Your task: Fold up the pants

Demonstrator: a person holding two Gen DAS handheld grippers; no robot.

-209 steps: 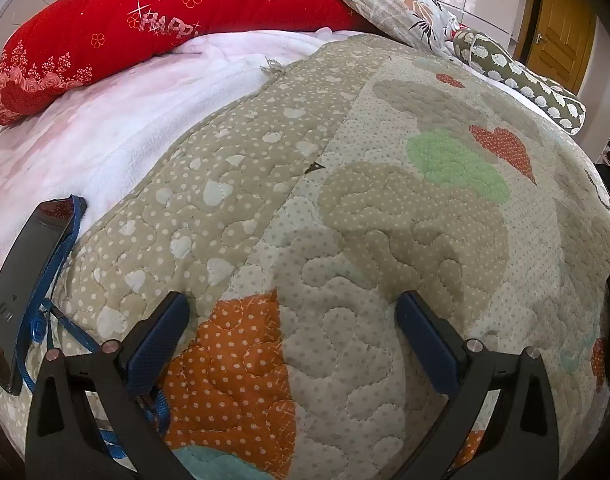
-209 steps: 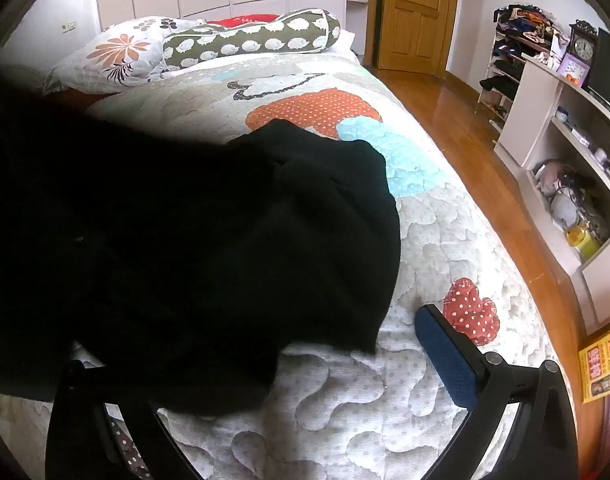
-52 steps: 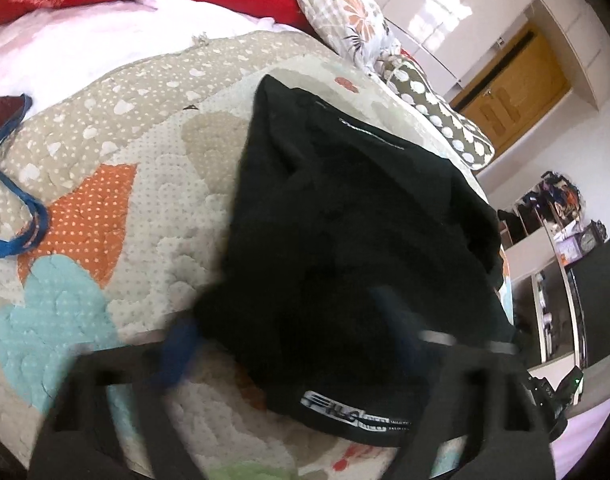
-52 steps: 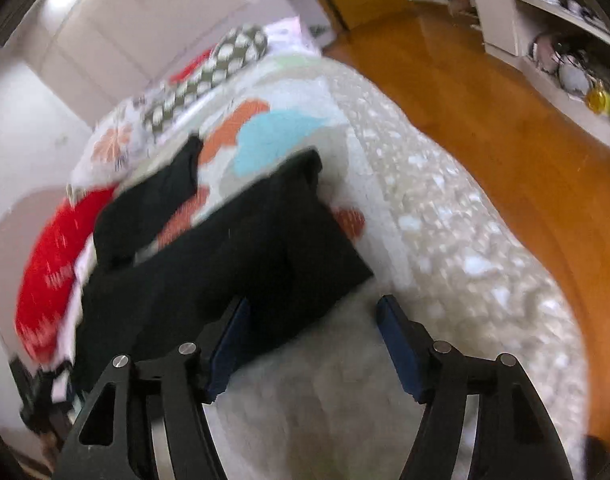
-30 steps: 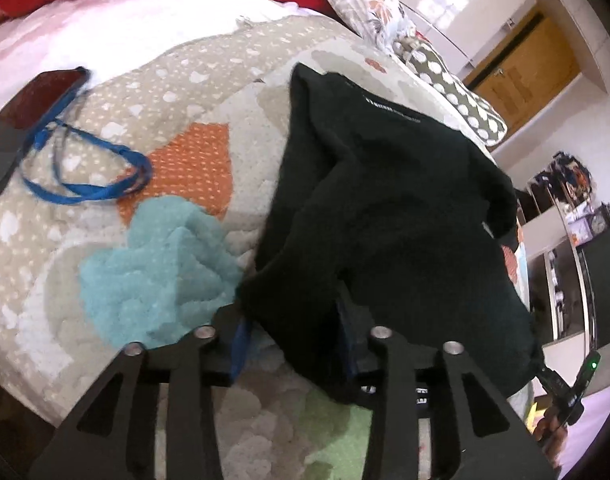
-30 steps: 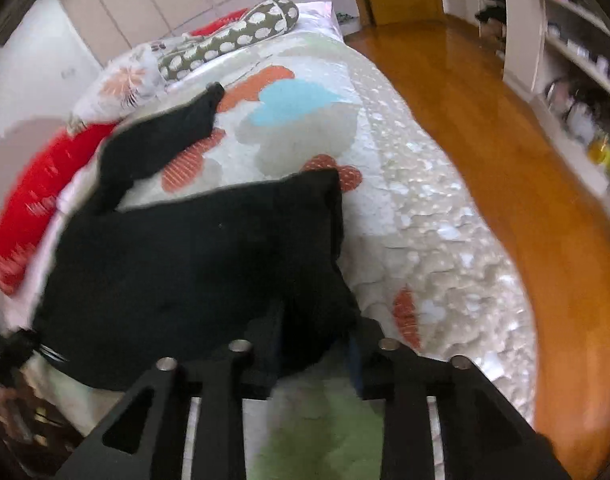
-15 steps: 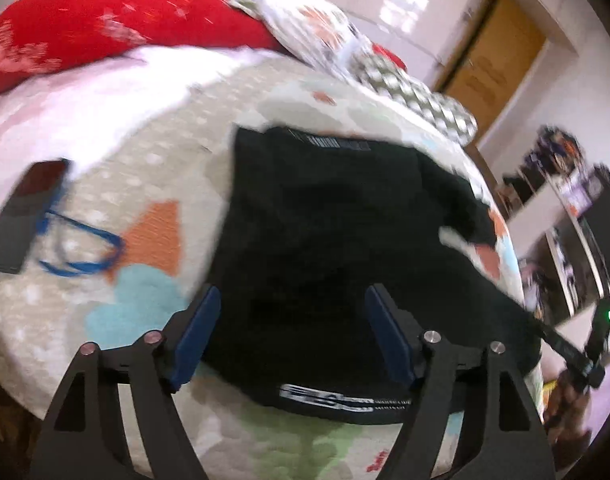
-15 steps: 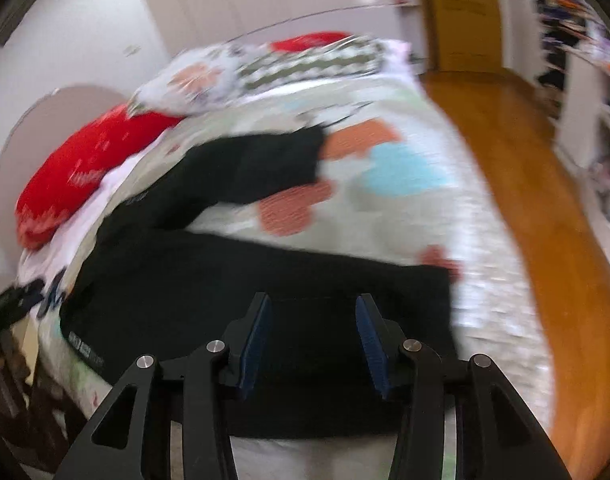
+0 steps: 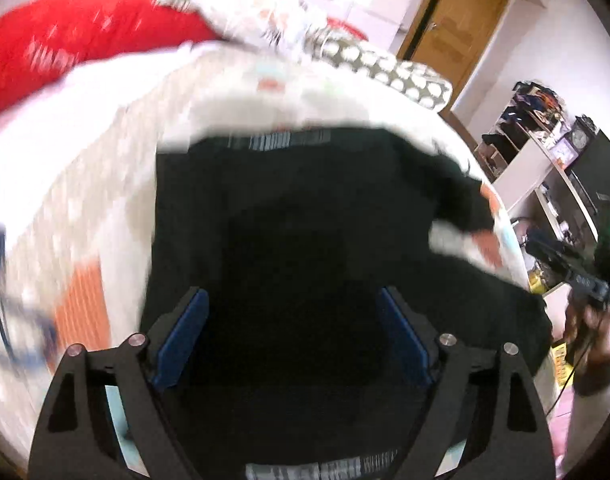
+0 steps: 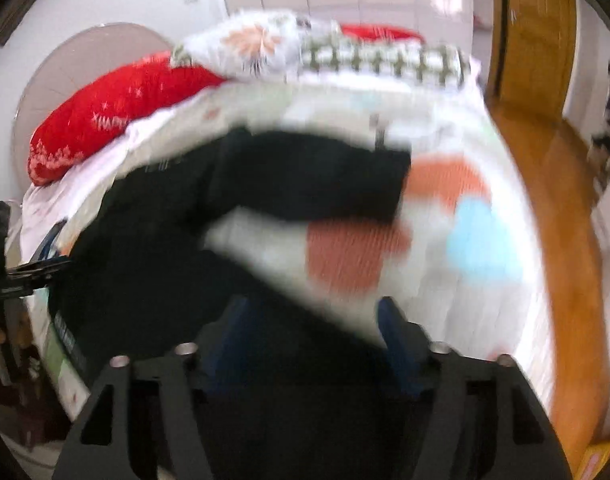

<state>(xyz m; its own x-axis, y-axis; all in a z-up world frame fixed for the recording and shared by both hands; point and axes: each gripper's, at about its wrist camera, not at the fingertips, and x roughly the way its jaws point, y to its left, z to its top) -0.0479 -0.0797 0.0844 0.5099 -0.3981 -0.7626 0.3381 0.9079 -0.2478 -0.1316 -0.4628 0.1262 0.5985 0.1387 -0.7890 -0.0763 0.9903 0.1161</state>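
Note:
Black pants (image 9: pixel 289 216) lie spread on the quilted bed, the waistband with white lettering nearest my left gripper and the two legs running away to the right. My left gripper (image 9: pixel 293 336) is open over the waist end, with nothing between its blue pads. In the right wrist view the pants (image 10: pixel 305 184) show one leg apart from the other with quilt between. My right gripper (image 10: pixel 309 340) is open above the near leg. Both views are motion-blurred.
A red bolster (image 9: pixel 77 32), a floral pillow (image 9: pixel 241 12) and a dotted bolster (image 9: pixel 389 72) lie at the head of the bed. A blue lanyard (image 9: pixel 9 320) lies at the left edge. Shelves (image 9: pixel 545 168) and a wooden door (image 9: pixel 453 28) are to the right.
Both grippers have opened wider and let go of the pants, which now lie flat. Both have drawn back and tilted up, so more of the bed shows.

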